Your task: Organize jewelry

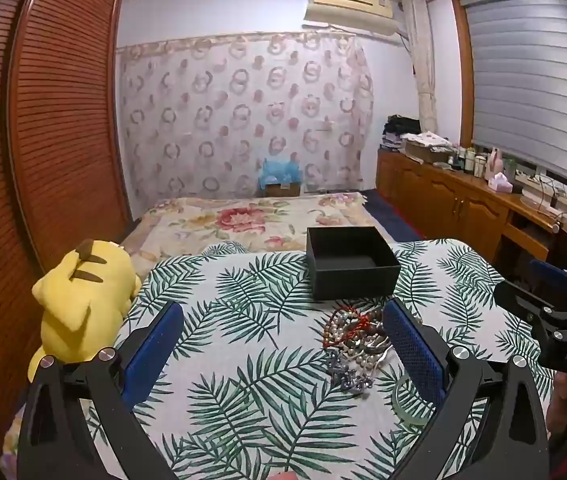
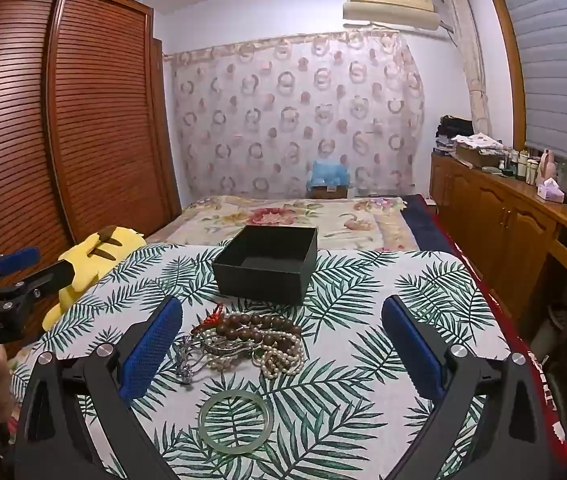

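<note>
Louvred wooden wardrobe, floral bed, shuttered window

Left gripper and right gripper both hang tilted slightly downward, side by side, jaws spread wide, gripping nothing.

Both cameras ride on hand-held grippers and look forward and slightly down along their open blue fingers, low over the leaf-print cloth. The left wrist view sits to the left, with the jewelry right of centre and the right gripper at its right edge. The right wrist view has the jewelry nearer its centre and the left gripper at its left edge. Both share the box, bed and far wall; the edges are probably warped by the lens.
</note>
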### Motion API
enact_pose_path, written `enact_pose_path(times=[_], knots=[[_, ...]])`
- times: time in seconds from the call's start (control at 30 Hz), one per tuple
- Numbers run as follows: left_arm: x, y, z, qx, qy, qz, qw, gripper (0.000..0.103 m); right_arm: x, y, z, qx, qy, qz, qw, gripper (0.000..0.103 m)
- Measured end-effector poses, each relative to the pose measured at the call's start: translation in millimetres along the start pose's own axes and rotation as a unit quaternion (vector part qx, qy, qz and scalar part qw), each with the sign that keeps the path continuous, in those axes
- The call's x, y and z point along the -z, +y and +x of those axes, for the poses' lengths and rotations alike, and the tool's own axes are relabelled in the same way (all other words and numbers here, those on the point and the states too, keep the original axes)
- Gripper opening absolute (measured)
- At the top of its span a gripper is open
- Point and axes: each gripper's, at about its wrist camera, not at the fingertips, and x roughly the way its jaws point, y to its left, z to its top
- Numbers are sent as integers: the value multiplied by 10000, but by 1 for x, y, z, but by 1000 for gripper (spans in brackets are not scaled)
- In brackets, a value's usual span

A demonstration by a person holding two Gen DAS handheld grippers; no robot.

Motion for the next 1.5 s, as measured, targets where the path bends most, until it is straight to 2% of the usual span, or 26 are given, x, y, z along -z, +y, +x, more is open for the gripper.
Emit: enact_pose_path(times=[0.63, 0.87, 1.5], knots=[[-11, -8, -19, -2, -127, 49, 9999, 97, -2, -1, -2, -7, -39, 42, 10000, 101], [-12, -9, -20, 2, -131, 48, 9999, 97, -11, 4, -9, -28, -40, 44, 10000, 101], [-10, -13, -21, 6, -112, 43, 9999, 97, -7, 8, -7, -56, -47, 38, 10000, 101]])
